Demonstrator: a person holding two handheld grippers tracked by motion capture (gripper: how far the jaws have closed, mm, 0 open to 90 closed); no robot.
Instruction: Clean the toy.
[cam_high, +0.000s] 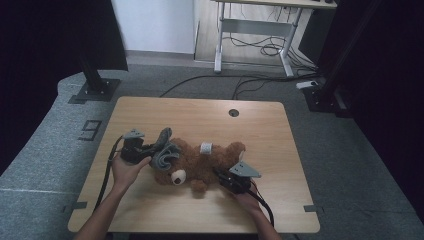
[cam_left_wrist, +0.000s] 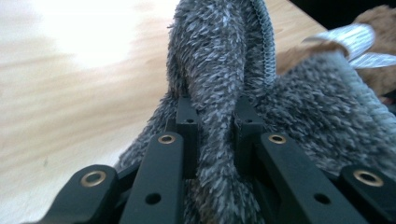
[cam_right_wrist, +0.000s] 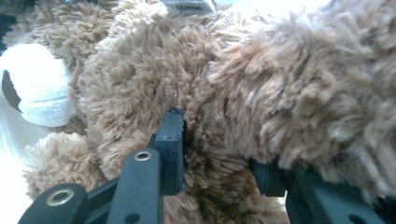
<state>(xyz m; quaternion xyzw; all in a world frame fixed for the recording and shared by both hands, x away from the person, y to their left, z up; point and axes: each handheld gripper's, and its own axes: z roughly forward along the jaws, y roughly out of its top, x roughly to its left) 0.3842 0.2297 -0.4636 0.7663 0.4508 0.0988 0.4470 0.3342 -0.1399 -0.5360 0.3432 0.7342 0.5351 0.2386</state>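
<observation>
A brown teddy bear (cam_high: 200, 162) lies on its back across the middle of the wooden table (cam_high: 200, 112), with its white snout (cam_high: 177, 176) toward the front. A grey fuzzy garment (cam_high: 165, 152) covers its head end at the left. My left gripper (cam_high: 146, 150) is shut on a fold of that grey garment (cam_left_wrist: 215, 84), which stands pinched between the jaws of the left gripper (cam_left_wrist: 217, 119). My right gripper (cam_high: 223, 176) is shut on the bear's brown fur (cam_right_wrist: 187, 70), low on its body; the right gripper's (cam_right_wrist: 219, 140) far jaw is buried in plush.
A white label (cam_high: 206, 147) sticks out of the bear's upper side. A round cable hole (cam_high: 233, 112) sits near the table's far edge. Black stand bases (cam_high: 95, 91) and floor cables (cam_high: 250, 80) lie beyond the table, with a desk frame (cam_high: 255, 30) behind.
</observation>
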